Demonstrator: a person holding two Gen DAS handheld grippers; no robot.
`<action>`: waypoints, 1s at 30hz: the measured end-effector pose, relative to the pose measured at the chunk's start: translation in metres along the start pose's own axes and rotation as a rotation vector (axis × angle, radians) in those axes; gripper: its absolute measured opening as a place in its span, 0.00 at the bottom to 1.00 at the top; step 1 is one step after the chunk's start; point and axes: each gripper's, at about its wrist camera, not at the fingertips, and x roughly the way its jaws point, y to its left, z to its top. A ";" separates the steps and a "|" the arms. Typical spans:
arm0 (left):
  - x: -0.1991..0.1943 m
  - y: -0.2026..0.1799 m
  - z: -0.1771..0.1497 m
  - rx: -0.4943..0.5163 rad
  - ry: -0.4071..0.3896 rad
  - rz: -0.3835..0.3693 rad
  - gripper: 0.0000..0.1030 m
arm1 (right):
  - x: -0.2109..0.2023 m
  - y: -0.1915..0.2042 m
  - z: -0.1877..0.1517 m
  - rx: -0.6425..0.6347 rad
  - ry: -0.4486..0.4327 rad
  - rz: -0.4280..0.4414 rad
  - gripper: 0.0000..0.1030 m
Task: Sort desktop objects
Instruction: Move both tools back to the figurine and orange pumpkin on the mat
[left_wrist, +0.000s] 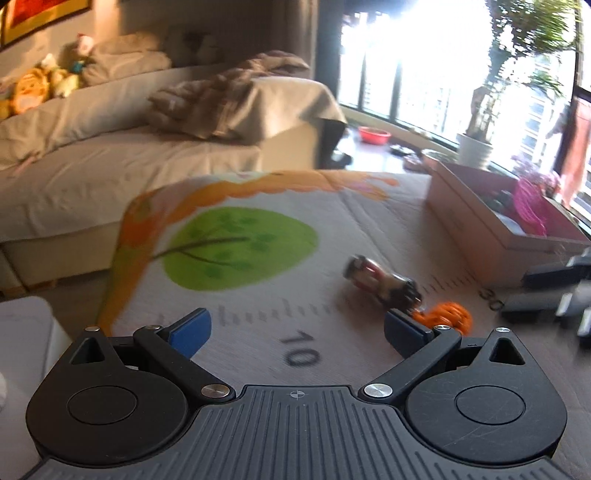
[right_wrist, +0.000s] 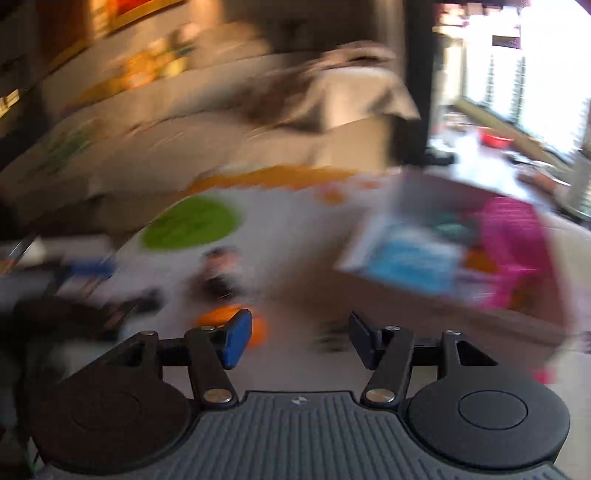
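Plainly, both the left gripper (left_wrist: 295, 328) and the right gripper (right_wrist: 301, 338) have fingers spread wide, holding nothing. A small bottle (left_wrist: 380, 280) and an orange toy (left_wrist: 448, 315) lie on the desk mat (left_wrist: 258, 332), near the box (left_wrist: 491, 236). Heavy blur risks a misjudged reach knocking the bottle rolling; the box contents are indistinct.

Left wrist view: looks forward along my left tongs (left_wrist: 297, 330), low over the play mat (left_wrist: 258, 206), facing the bed (left_wrist: 129, 166) and window; the cardboard box (left_wrist: 491, 225) sits to the right.

Right wrist view: looks forward along my right tongs (right_wrist: 301, 339), same heading, heavily blurred, box (right_wrist: 461, 295) close on the right.

Shared ground: mat with green tree print (right_wrist: 192, 221), small bottle (left_wrist: 380, 282), orange item (left_wrist: 448, 315), bed. Each view catches the other tongs at its edge.
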 end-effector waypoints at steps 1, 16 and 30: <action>0.000 0.002 0.002 -0.002 0.001 0.008 0.99 | 0.009 0.008 0.000 -0.007 -0.001 0.019 0.73; 0.046 -0.046 0.013 0.081 0.078 -0.128 0.99 | -0.024 -0.038 -0.037 0.094 -0.005 -0.109 0.25; 0.085 -0.092 0.018 0.191 0.133 -0.139 0.99 | -0.049 -0.105 -0.094 0.320 -0.036 -0.303 0.47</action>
